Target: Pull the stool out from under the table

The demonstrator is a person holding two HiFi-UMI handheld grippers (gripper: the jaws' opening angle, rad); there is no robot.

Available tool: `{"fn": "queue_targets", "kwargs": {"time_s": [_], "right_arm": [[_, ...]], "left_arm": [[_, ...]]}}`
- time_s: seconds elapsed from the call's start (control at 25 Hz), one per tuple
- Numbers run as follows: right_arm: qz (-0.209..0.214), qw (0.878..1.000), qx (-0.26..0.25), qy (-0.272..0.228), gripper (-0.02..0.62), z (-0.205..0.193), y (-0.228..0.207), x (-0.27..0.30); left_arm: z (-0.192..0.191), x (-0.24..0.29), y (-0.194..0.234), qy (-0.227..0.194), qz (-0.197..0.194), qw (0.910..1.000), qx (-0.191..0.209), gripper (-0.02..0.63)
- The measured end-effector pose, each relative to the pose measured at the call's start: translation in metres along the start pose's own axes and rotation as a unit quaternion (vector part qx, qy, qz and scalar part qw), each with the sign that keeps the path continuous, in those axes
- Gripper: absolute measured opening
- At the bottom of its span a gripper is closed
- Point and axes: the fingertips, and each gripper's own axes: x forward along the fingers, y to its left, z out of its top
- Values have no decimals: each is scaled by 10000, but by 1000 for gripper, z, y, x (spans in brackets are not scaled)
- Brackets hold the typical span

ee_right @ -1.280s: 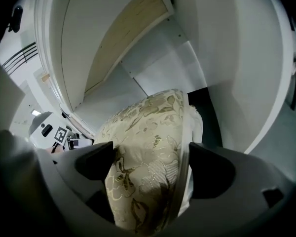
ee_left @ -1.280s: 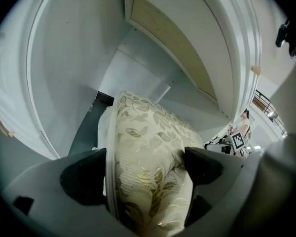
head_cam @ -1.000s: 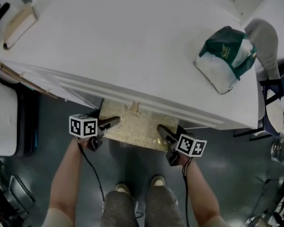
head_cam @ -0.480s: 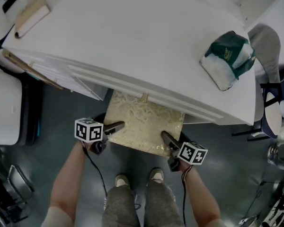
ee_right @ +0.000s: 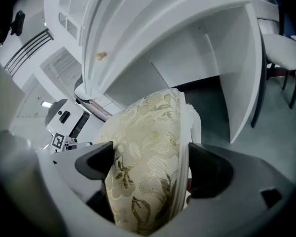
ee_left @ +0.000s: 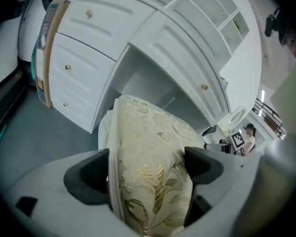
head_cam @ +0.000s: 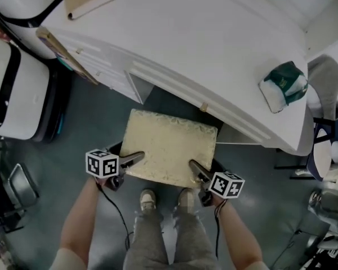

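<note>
Sitting on the dark floor [head_cam: 84, 122] just in front of the white table [head_cam: 214, 44], the stool [head_cam: 170, 151] shows nearly its whole seat. The seat is a padded rectangle of cream fabric with gold leaves, edged in white. The left gripper [head_cam: 137, 157] is clamped on its near left corner, and the right gripper [head_cam: 192, 166] on its near right corner.

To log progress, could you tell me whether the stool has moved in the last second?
Yes: the stool has slid out from under the white desk, toward the person.
</note>
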Motion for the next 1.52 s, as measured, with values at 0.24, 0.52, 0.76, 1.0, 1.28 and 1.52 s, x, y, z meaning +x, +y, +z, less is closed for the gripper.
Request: {"fn": "queue_targets", "kwargs": {"time_s": [0.24,0.52,0.76,1.0,1.28,1.52], "right_arm": [[359,9966,-595,438,469,-1,80,-3],[833,9832,-1286,995,469,-18,173,12],[1265,9656,-1787,1400,469,-43,247,37],[1669,9421,-2182,1921,470,-87,311,59],[2151,9042,-2673,2545,469,-159,369,79],[2507,8664,-3107,2999,471,-220,406,96]], "left_arm": [[-13,-93,2,-574,369,9968,-427,477],[-39,-198,18,-1314,858,9843,-807,477],[-70,-278,38,-1890,1341,9655,-1188,477],[-119,-350,54,-2326,1854,9405,-1642,477],[-198,-419,64,-2820,2476,9028,-2100,477],[-269,-455,69,-3225,2897,8637,-2570,477]]}}
